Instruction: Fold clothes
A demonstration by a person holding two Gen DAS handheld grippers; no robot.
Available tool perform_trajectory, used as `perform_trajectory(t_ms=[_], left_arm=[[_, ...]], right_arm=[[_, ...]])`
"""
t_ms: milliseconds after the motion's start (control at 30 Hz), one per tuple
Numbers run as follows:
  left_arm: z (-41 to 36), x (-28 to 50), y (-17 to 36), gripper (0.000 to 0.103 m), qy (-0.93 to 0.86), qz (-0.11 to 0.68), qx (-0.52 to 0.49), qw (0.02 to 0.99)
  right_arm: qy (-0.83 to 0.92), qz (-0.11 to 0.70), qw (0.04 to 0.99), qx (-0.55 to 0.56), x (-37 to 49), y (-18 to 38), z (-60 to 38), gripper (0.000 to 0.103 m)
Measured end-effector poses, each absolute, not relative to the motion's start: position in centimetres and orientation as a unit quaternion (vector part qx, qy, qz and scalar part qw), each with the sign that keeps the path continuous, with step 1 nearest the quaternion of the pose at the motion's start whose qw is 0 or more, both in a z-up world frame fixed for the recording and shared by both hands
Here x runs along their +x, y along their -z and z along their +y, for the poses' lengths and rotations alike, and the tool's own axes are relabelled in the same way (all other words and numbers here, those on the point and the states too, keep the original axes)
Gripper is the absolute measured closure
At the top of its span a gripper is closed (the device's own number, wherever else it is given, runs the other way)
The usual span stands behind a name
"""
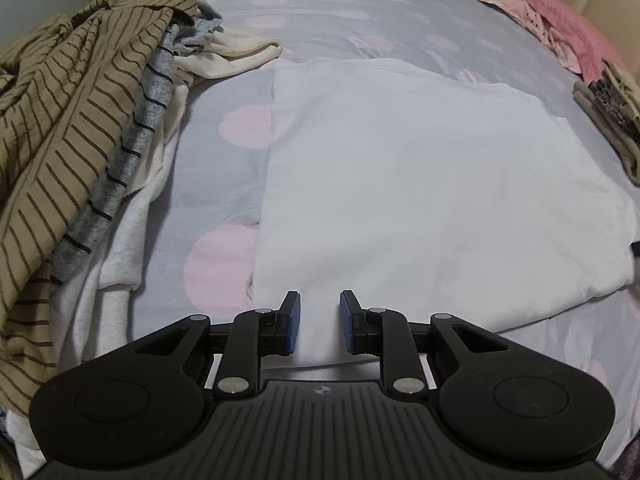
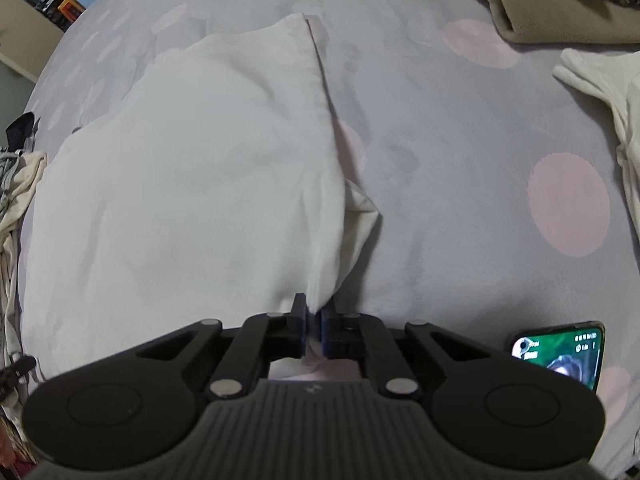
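A white garment [image 1: 420,184] lies partly folded on the grey bedspread with pink dots [image 1: 224,176]. My left gripper [image 1: 320,312] is open, its blue pads just above the garment's near edge, holding nothing. In the right wrist view the same white garment [image 2: 192,184] spreads to the left. My right gripper [image 2: 315,318] is shut on a bunched corner of it, and the cloth rises in a fold from the jaws.
A heap of unfolded clothes lies at the left: a tan striped shirt [image 1: 60,128], a grey striped one [image 1: 140,136], cream pieces [image 1: 236,54]. Folded beige clothes [image 1: 608,120] and pink pillows [image 1: 560,20] sit at the right. A lit phone [image 2: 560,354] lies near my right gripper.
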State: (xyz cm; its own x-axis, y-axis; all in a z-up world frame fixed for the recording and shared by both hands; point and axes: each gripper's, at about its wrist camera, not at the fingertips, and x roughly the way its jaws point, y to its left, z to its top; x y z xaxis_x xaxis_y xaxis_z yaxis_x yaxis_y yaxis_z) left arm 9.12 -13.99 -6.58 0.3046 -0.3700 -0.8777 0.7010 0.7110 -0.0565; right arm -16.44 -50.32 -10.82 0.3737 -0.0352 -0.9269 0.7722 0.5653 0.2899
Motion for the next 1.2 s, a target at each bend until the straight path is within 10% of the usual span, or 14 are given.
perform_trajectory(t_ms=[800,1200], left_arm=[[-11.9,10.3,4.9,0.083,0.332,0.487,0.145,0.795],[-9.5,12.7,4.1,0.083,0.319,0.486,0.110,0.806]], right_arm=[[0.119,0.430,0.833,0.326,-2.6,-1.1,-37.4,0.096],[-0.030,0.499,0.821,0.276,5.0,1.4,-27.8,0.096]])
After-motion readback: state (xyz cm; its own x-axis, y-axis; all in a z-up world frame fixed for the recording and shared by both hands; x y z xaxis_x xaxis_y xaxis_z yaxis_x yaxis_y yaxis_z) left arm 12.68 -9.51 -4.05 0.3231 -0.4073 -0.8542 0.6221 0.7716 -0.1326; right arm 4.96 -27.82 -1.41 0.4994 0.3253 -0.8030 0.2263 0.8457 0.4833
